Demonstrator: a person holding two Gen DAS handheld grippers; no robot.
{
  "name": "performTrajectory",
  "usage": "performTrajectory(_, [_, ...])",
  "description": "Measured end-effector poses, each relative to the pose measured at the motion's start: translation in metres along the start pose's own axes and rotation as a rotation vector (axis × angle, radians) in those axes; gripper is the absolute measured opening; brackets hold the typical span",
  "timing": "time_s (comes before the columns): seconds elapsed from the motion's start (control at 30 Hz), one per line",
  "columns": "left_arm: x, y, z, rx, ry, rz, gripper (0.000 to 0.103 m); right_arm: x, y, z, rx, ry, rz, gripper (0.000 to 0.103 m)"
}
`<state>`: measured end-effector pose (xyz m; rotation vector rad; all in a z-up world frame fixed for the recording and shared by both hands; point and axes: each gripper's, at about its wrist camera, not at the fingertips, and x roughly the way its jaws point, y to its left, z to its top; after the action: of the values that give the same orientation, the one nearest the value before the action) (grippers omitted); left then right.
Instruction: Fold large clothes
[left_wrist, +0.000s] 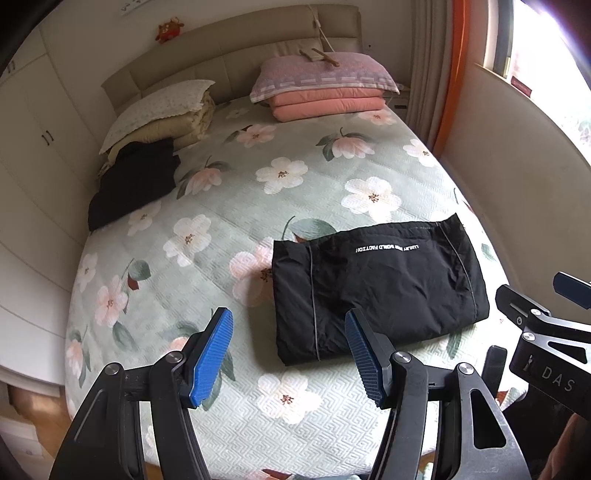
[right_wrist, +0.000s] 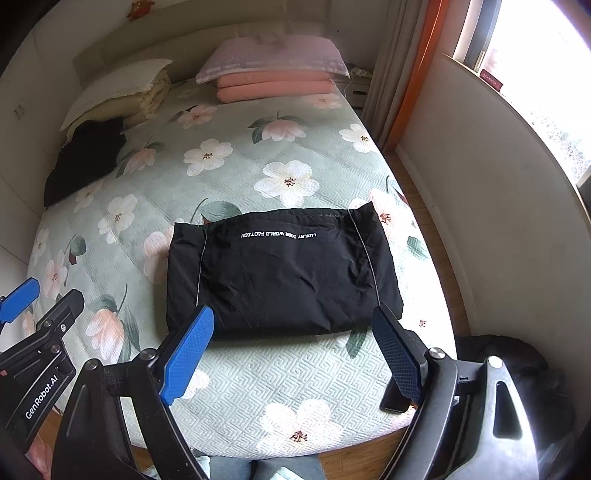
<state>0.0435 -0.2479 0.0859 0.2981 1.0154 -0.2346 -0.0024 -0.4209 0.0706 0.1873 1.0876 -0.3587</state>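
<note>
Black phone (right_wrist: 396, 400) on bed edge shows in right view only.

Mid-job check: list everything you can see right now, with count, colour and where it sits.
jacket: 1, black, folded, near end of bed
dark clothes: 1 pile, black, far left by the cream bedding
bed cover: 1, pale green, floral
cream bedding: 1 stack, pillow on top, head of bed, left
pink quilt: 1, folded, head of bed, right
mauve pillow: 1, on the quilt
headboard: 1, beige
curtain: 1, orange-edged, by the window
left claw: blue pads, open, empty, above the bed
right claw: blue pads, open, empty, above the jacket's near edge
</note>
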Motion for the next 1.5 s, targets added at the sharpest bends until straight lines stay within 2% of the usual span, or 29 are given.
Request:
performTrajectory(0.17, [0.005,-0.002,-0.001,0.014,0.008,0.023,0.065,0.007,0.000,0.001,-0.005,0.015,0.001,0.088])
performTrajectory(0.53, [0.023,-0.004,-0.001,0.020,0.059,0.015,0.065,0.025,-0.002,-0.001,-0.009,0.051,0.014,0.088])
performTrajectory(1.3, [0.031,-0.014,0.001,0.049,0.070,0.032,0.065,0.038,-0.012,-0.001,-0.006,0.074,0.017,0.088])
performTrajectory(1.43, [0.029,-0.010,0.002,0.008,0.068,-0.002,0.065,0.039,-0.015,-0.005,0.000,0.077,0.017,0.088])
performTrajectory(1.5, [0.030,-0.009,0.002,0.002,0.065,0.006,0.065,0.040,-0.016,-0.008,0.004,0.080,0.015,0.088])
